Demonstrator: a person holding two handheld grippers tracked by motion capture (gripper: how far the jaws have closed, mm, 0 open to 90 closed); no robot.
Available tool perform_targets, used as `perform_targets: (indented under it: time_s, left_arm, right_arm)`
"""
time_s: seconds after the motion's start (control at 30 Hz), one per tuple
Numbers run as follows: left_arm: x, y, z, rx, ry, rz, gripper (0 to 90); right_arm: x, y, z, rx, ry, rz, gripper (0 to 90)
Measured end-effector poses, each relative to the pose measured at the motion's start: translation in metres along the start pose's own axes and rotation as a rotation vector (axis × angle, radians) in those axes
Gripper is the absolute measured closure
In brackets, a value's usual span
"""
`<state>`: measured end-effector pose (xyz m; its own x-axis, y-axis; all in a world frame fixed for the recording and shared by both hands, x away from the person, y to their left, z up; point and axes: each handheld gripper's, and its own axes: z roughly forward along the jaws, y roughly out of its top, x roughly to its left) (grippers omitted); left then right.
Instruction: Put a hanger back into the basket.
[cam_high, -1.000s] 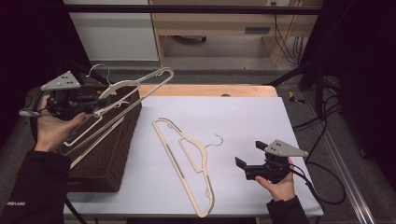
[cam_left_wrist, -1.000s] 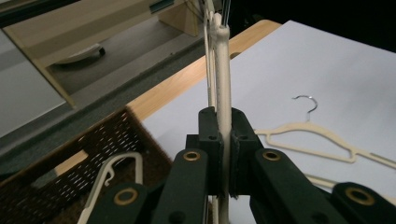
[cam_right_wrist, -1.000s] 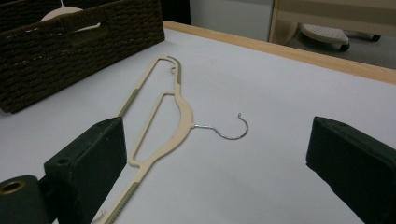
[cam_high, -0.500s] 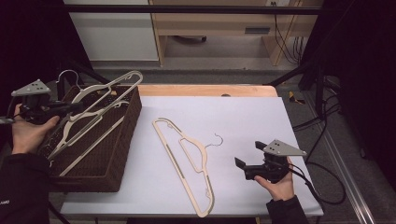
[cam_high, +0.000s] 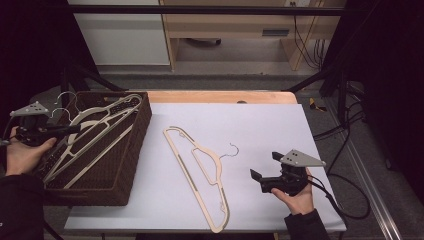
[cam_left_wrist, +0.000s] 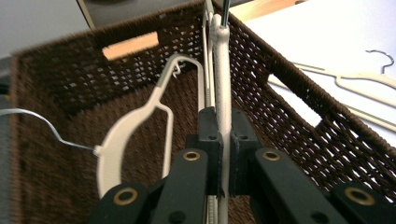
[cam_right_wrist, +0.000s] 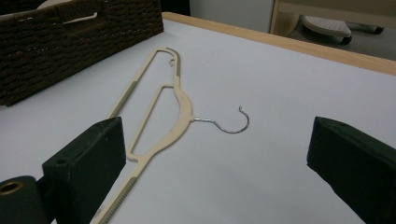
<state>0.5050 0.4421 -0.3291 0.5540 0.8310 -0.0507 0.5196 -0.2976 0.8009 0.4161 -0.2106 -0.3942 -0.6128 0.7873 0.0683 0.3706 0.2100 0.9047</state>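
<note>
Landmark: the dark woven basket at the left end of the white table; every place below is given relative to it.

Left gripper: at the basket's left rim, pointing across the basket toward its far right corner; jaws clenched on the bar of a cream hanger, which the left gripper view shows pinched between the two black pads.

Held hanger: over the basket's interior, slanting from the near left up to the far right corner, where its end lies at the rim; in the left gripper view the bar runs straight away from the jaws toward the basket's far wall.

Second hanger in basket: inside the basket, just left of the held bar in the left gripper view, its wire hook reaching toward the left wall.

Hanger on table: flat on the white surface just right of the basket, apart from it, lying diagonally with its wire hook turned away from the basket; touched by neither gripper.

Right gripper: well to the right of the basket, beyond the table hanger, held low over the table in the person's right hand; jaws spread wide and gripping nothing, with the table hanger seen between and ahead of them in the right gripper view.
</note>
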Motion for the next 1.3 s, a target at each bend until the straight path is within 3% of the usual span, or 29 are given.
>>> perform_targets:
  time_s: [0.13, 0.37, 0.47, 0.53, 0.7, 0.77, 0.83, 0.97, 1.13, 1.3]
  left_arm:
    - [-0.003, -0.009, 0.012, 0.033, -0.001, -0.033, 86.0]
    - [-0.004, -0.019, 0.028, 0.087, 0.033, -0.09, 84.8]
    - [-0.003, -0.024, 0.033, 0.125, 0.064, -0.114, 84.0]
    - [0.0, -0.026, 0.034, 0.127, 0.082, -0.152, 83.2]
    - [0.004, -0.032, 0.033, 0.188, 0.158, -0.17, 81.2]
    - [0.006, -0.035, 0.028, 0.156, 0.167, -0.206, 79.4]
    - [0.007, -0.038, 0.018, 0.131, 0.203, -0.226, 75.7]
    - [0.005, -0.04, -0.005, 0.076, 0.239, -0.216, 71.6]
    - [-0.015, -0.036, -0.028, -0.042, 0.21, -0.186, 62.9]
    - [-0.041, -0.026, -0.036, -0.158, 0.163, -0.145, 46.4]
  right_arm:
    - [0.0, 0.0, 0.0, -0.001, 0.002, 0.003, 4.8]
    - [0.001, 0.0, 0.001, 0.003, 0.008, 0.0, 4.8]
    - [0.001, 0.0, 0.001, 0.003, 0.008, 0.002, 4.8]
    - [0.001, 0.0, 0.001, 0.002, 0.009, 0.001, 4.9]
    - [0.001, 0.0, 0.002, 0.004, 0.01, 0.001, 4.9]
    - [0.001, 0.0, 0.002, 0.005, 0.013, -0.001, 4.9]
    - [0.001, 0.0, 0.002, 0.006, 0.013, -0.002, 4.9]
    - [0.001, 0.0, 0.003, 0.002, 0.012, 0.004, 4.9]
    - [0.001, 0.0, 0.004, 0.002, 0.011, 0.002, 5.1]
    - [0.002, 0.0, 0.004, -0.006, 0.008, 0.012, 5.2]
